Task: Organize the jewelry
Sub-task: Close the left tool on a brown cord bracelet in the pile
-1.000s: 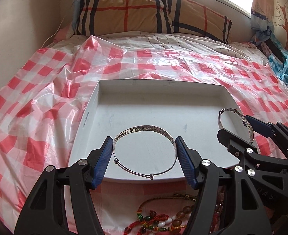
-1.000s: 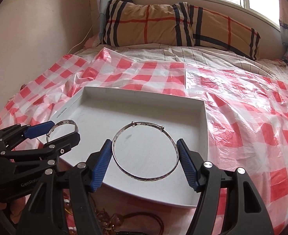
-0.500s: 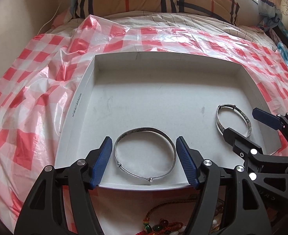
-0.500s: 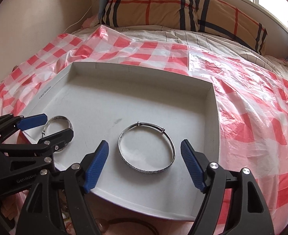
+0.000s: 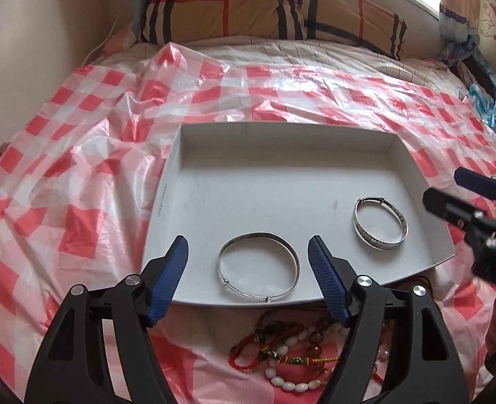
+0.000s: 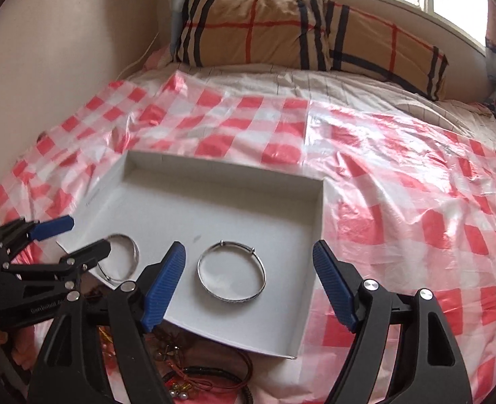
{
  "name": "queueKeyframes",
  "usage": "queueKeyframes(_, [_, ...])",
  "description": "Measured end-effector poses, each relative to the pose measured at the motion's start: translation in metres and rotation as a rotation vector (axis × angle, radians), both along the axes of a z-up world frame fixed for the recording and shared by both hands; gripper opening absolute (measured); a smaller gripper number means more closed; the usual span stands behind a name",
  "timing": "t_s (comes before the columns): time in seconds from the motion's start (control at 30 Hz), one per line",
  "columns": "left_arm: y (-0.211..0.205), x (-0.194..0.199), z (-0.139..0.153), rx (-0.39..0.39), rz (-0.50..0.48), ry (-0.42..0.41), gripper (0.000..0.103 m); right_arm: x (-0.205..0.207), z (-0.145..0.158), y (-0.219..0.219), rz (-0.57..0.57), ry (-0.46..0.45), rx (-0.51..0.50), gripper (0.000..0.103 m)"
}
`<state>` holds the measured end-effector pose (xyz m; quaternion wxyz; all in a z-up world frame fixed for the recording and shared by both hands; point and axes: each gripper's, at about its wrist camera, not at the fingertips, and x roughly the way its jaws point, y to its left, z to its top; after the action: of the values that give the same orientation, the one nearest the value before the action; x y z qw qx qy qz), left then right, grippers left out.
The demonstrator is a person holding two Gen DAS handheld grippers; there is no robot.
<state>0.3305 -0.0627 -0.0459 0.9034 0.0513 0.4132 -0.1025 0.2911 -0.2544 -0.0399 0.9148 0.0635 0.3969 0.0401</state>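
Observation:
A white tray [image 5: 167, 195] [image 6: 318, 208] lies on the red-checked plastic sheet. Two silver bangles lie flat in its near half. In the left wrist view, the left bangle [image 5: 258, 235] rests on the tray floor. My left gripper [image 5: 248, 252] hovers over it with its jaws opening, and the pads are clear of the bangle on both sides. In the right wrist view, the right bangle [image 6: 231, 298] lies below my right gripper [image 6: 248, 252], which is open and apart from it. Each view shows the other gripper [image 5: 446, 187] [image 6: 84, 235] and the other bangle [image 5: 366, 235] [image 6: 135, 252].
A heap of beaded and corded bracelets [image 5: 291, 353] [image 6: 207, 377] lies on the sheet just in front of the tray. A plaid pillow [image 5: 248, 10] lies at the bed's head under a window. A wall runs along the left, curtains hang at the right.
A second ago each gripper held a bangle between its pads above the tray. Both bangles now lie on the tray floor, the jaws have widened, and both grippers have drawn back.

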Motion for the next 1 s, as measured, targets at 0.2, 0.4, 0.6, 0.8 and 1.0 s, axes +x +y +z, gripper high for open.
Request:
queueKeyframes(0.2, [0.013, -0.058, 0.004, 0.032, -0.015, -0.023, 0.074, -0.058, 0.006, -0.03, -0.094, 0.011, 0.124, 0.075])
queueKeyframes(0.4, [0.003, -0.089, -0.026, 0.055, -0.075, 0.031, 0.074, -0.08, -0.027, -0.012, -0.066, 0.127, 0.11, 0.075])
queueKeyframes(0.6, [-0.014, -0.094, -0.033, 0.1, -0.131, -0.005, 0.074, -0.076, -0.042, 0.006, -0.017, 0.161, 0.04, 0.075])
queueKeyframes(0.8, [-0.022, -0.084, -0.026, 0.146, -0.133, -0.07, 0.074, -0.07, -0.05, 0.016, 0.009, 0.178, 0.02, 0.075])
queueKeyframes(1.0, [-0.039, -0.089, -0.028, 0.227, -0.21, -0.109, 0.074, -0.063, -0.058, 0.014, 0.014, 0.204, 0.078, 0.075])
